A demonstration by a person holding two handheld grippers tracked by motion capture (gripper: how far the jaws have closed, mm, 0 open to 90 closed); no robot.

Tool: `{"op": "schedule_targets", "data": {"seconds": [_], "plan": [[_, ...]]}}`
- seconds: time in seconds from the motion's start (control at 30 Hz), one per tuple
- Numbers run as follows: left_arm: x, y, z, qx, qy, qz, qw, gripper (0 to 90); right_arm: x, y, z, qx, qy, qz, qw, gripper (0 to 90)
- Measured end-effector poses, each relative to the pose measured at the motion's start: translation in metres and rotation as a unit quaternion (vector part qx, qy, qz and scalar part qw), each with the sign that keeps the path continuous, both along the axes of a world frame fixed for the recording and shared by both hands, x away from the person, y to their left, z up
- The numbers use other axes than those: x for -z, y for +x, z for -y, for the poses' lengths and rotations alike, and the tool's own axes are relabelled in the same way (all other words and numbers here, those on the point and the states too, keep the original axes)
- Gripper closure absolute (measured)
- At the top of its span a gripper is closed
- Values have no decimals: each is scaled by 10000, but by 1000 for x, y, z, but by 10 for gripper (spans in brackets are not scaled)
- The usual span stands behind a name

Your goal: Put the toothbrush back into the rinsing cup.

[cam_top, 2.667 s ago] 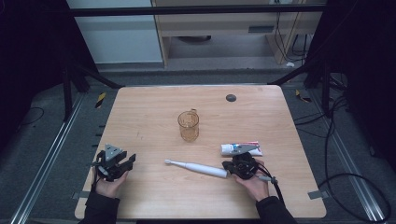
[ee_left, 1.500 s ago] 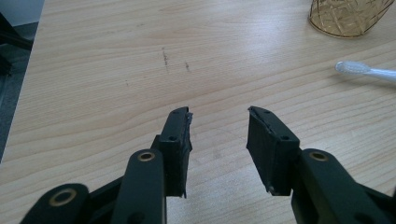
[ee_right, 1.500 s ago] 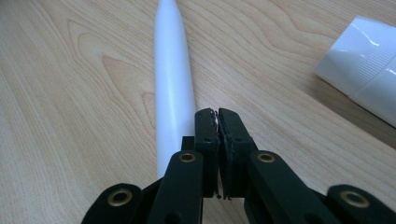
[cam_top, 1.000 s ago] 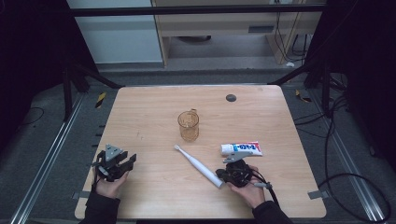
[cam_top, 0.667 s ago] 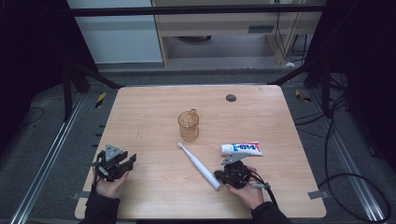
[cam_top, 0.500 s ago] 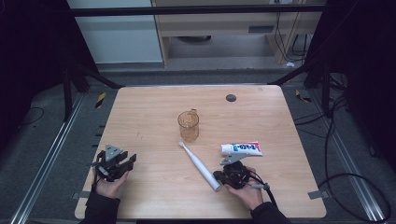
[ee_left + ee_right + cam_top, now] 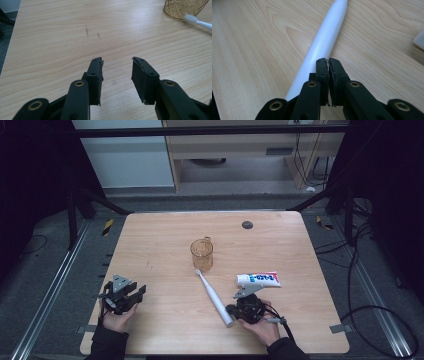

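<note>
**First:** Nearest us, at the desk's (image 7: 165, 235) front edge, the right tongs (image 7: 239, 310) are pressed fully together with nothing between them, lying against the butt end of that long white plastic electric toothbrush (image 7: 214, 295). From the right gripper view the closed tips sit right over the handle's side.

**Second:** And the left tongs (image 7: 131, 296)?

**First:** About half open, empty, resting on bare wood well off to the left.

**Second:** So the brush is being nudged, not held?

**First:** That's my reading. It lies slantwise, bristles up beside the amber ribbed glass cup (image 7: 202, 254), just touching or nearly so; I can't tell which.

**Second:** What worries you?

**First:** A round handle pushed by shut tips could roll or skid sideways. Push too far and the head might knock the cup over. The white toothpaste tube (image 7: 258, 279) lies just beyond the right hand (image 7: 260, 327), so a careless swing could sweep it away.
</note>
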State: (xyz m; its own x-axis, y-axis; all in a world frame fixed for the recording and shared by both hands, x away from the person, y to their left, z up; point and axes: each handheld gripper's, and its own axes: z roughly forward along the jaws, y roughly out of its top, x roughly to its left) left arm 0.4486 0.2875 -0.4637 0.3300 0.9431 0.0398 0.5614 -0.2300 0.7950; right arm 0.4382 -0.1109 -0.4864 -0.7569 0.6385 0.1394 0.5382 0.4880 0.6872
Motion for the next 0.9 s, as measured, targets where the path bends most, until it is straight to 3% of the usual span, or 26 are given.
{"op": "schedule_targets", "data": {"seconds": [0.9], "plan": [[0,0,1,14,-9,-11,10000,598,1,-2,-8,-89,-26,-26,10000,861]]}}
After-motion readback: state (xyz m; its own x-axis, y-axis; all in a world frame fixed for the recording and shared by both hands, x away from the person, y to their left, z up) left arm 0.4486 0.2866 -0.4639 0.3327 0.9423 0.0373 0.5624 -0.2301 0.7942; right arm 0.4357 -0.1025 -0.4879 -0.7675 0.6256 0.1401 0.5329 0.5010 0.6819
